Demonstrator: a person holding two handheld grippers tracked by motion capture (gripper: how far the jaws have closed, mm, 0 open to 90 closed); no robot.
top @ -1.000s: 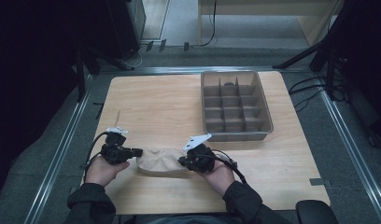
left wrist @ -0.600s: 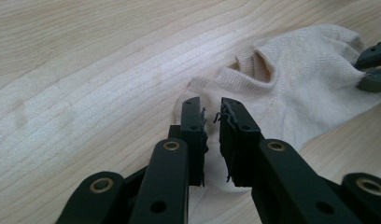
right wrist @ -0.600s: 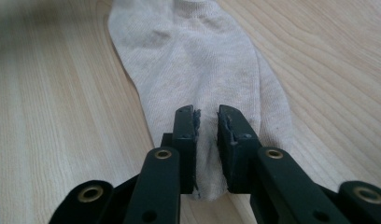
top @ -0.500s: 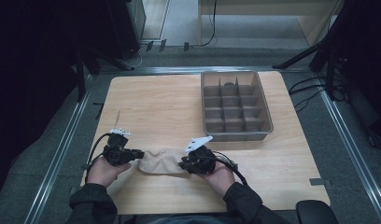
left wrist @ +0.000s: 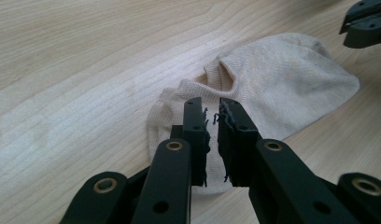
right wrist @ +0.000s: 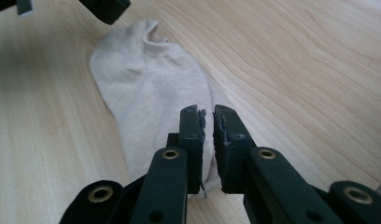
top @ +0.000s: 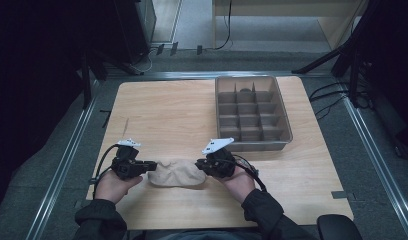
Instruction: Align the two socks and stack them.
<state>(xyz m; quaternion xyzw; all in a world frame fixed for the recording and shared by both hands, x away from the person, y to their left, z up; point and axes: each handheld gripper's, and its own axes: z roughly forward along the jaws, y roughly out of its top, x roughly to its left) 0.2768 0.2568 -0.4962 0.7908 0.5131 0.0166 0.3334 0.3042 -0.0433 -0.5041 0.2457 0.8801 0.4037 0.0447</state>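
pale wood table (top: 172, 110) w/ dark floor and metal rails around it, cables at the far end. grey divided tray (top: 287, 131) sits on the far right part of the tabletop, well apart from what i'm working on.

beige sock (top: 177, 173) lies flat on the near edge of the table, between my two grippers, roughly centred in front of the person. in the left gripper view the sock (left wrist: 272, 88) spreads away from the jaws, its opening puckered up near the middle, toe end pointing toward the other gripper at top right. in the right gripper view the sock (right wrist: 146, 88) runs lengthwise away from the jaws, opening at the far end, near the other gripper's tip at the top left.

left gripper (top: 153, 165) is at the sock's left end, held in the person's left hand (top: 114, 184). its own view (left wrist: 212, 120) shows the jaws nearly closed w/ a thin slit between them, sock fabric right under and behind the tips. i can't tell if cloth is actually pinched in there.

right gripper (top: 198, 164) is at the sock's right end, in the right hand (top: 239, 181). own view (right wrist: 206, 116): same thing, jaws almost together, narrow gap, tips over the sock's near end; can't tell if it's got fabric or just rests on it.

both grippers low at table level, pointing at each other across the sock. frayed threads hang off the jaw pads in both views.
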